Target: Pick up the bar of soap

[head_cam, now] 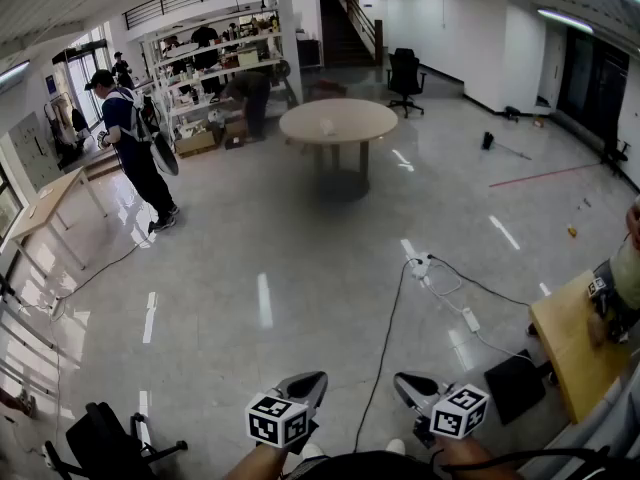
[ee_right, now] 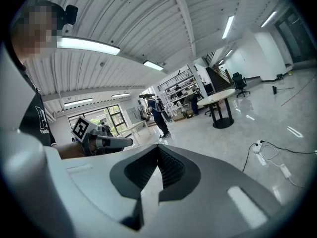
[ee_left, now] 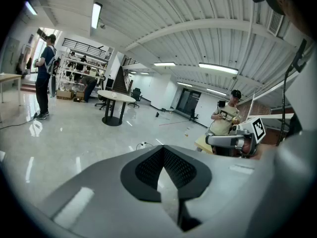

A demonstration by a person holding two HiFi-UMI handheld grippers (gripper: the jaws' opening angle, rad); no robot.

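No bar of soap can be made out for certain; a small pale object lies on the distant round table, too small to identify. My left gripper is held low at the bottom of the head view, its jaws shut with nothing between them. Beside it, my right gripper is shut and empty too. In the left gripper view the closed tips point out over the shiny floor. The right gripper view shows its closed tips the same way. Each gripper camera catches the other gripper off to its side.
A person with a backpack stands at the left near a long desk. A wooden table with another person's arm is at the right. Cables and a power strip lie on the floor ahead. An office chair stands at lower left.
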